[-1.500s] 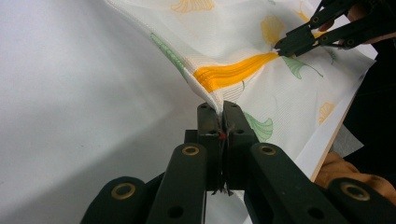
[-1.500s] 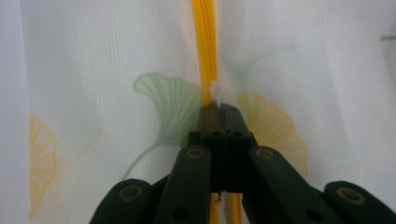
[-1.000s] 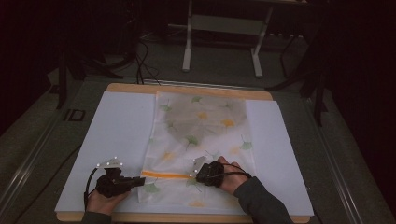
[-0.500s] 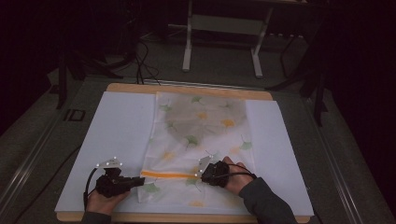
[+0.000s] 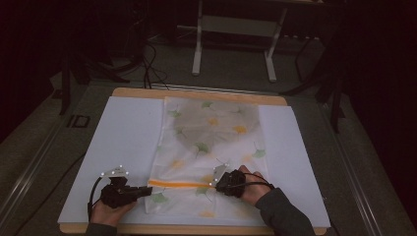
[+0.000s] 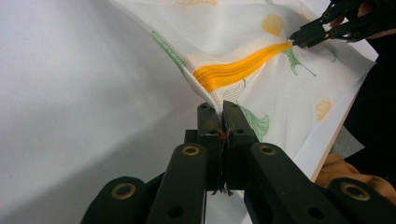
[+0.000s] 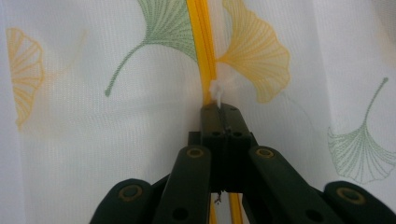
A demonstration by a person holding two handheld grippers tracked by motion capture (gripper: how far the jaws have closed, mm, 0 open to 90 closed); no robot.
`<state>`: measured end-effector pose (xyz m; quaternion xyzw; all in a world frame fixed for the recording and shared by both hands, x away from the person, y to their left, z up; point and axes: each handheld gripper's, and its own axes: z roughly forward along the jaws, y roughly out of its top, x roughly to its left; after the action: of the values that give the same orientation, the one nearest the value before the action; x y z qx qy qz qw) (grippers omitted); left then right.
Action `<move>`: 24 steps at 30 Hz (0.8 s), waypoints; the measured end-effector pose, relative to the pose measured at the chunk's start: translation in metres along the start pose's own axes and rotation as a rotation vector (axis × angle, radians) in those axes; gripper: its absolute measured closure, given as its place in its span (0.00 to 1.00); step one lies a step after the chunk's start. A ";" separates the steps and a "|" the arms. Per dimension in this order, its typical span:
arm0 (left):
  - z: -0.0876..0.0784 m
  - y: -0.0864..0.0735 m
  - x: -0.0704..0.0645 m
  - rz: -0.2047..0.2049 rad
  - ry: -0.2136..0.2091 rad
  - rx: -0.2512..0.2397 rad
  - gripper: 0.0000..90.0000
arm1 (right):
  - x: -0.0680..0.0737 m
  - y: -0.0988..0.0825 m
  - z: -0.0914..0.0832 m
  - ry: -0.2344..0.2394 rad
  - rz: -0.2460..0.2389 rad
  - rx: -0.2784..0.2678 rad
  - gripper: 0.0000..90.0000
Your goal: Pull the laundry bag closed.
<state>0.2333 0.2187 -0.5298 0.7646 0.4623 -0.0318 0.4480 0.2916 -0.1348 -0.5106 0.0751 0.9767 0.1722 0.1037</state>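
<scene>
Two black claws are each pinching the same white bag. In its own view, the left claw has its jaws squeezed tight on the bag's edge, right where the orange zipper ends. That corner of the bag is pulled up off the white sheet, and the cloth makes a little tent. At about 1 o'clock in that view, the other claw's tips touch the far end of the orange line.

The right claw is also closed tight. It grips the small white pull tab on the zipper. Green and yellow fan-shaped leaves are printed on the bag all around it.

From the high view, the bag lies flat in the middle of the white sheet, which covers a wooden table. The left claw is at the bag's 7 o'clock corner. The right claw is at about 5 o'clock, on the zipper that runs between them. A hand holds the left claw, and a hand in a dark sleeve holds the right one.
</scene>
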 end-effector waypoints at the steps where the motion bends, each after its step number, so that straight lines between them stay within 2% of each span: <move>1: 0.000 0.000 0.000 0.000 -0.001 0.000 0.98 | 0.000 -0.001 0.000 0.000 0.001 0.003 1.00; 24: -0.001 0.000 0.000 -0.001 -0.001 0.000 0.98 | -0.004 -0.024 -0.009 -0.015 0.040 0.017 1.00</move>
<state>0.2329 0.2197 -0.5296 0.7642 0.4626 -0.0324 0.4482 0.2906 -0.1603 -0.5100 0.0968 0.9756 0.1655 0.1069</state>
